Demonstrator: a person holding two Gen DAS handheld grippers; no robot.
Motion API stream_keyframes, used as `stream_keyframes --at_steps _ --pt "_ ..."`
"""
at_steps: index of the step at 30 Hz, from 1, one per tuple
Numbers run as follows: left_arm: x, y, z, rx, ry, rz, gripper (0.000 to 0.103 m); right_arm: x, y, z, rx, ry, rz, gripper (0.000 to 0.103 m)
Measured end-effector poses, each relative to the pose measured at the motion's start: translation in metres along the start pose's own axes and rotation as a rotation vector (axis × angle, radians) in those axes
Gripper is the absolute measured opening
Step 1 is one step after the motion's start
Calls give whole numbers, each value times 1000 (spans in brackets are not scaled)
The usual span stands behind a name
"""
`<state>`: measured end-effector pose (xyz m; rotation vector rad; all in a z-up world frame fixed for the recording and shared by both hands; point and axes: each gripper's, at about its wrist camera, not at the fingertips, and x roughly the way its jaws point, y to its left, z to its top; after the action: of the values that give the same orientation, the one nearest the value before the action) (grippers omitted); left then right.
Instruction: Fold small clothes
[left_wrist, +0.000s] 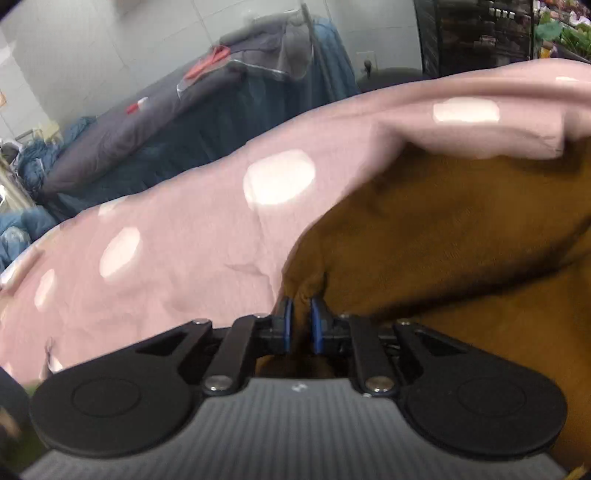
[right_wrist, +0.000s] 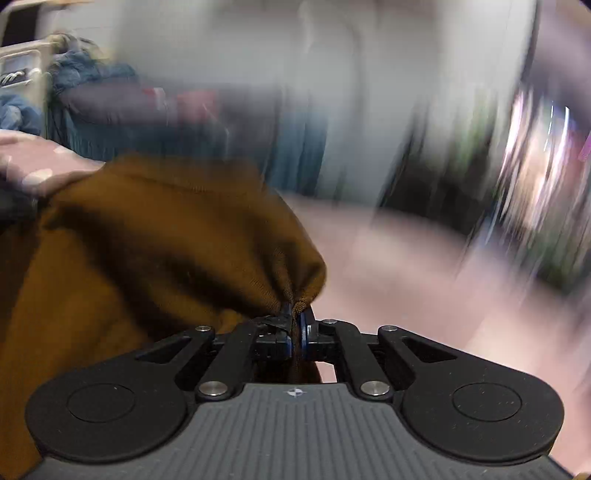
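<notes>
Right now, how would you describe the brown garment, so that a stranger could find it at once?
Find the wide pink cloth with pale dots that covers the surface. On it lies the brown garment, pinched by the left hand-held gripper and the right hand-held gripper. It alone is plain mustard-brown knit, without dots.

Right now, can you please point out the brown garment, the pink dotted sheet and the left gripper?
brown garment (left_wrist: 461, 236): left wrist view, on its wide folded middle.
pink dotted sheet (left_wrist: 184, 258): left wrist view, on plain pink between two white dots.
left gripper (left_wrist: 302, 314): left wrist view, midway between its fingertips.
</notes>
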<state>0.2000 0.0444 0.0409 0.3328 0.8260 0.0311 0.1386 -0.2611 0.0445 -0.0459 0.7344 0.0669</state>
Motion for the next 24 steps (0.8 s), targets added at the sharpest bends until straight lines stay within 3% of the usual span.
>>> stream_keyframes --at_steps 1,2,3,4,5,6,10,14,17,20,24 --pt "-5 0 -5 -1 -33 30 16 2 -5 -6 29 -2 3 8" --pt "-7 -1 -8 7 -34 40 32 1 -11 -11 56 -15 20 19" --pt "-7 -1 -9 22 -22 45 57 0 -16 -16 89 -26 45 28" --pt "-8 -1 -10 40 -28 83 67 -1 -22 -20 119 -28 63 59" --pt "-11 0 -10 56 -37 107 83 -1 -26 -23 146 -22 63 97" --pt "-14 3 -10 60 -35 109 93 -4 -31 -25 174 -27 51 103" --pt "-46 24 -18 -39 -21 21 98 -44 -38 -33 262 -100 35 103" --pt "-107 45 -60 -186 -7 -256 98 -94 -17 -41 271 -116 183 100" --pt "-144 38 -97 -198 57 -394 98 -127 7 -56 193 -77 294 99" --pt "-171 26 -137 -204 142 -454 96 -158 32 -84 94 -32 242 103" --pt "-195 19 -178 -234 237 -508 93 -184 46 -126 -5 54 79 103"
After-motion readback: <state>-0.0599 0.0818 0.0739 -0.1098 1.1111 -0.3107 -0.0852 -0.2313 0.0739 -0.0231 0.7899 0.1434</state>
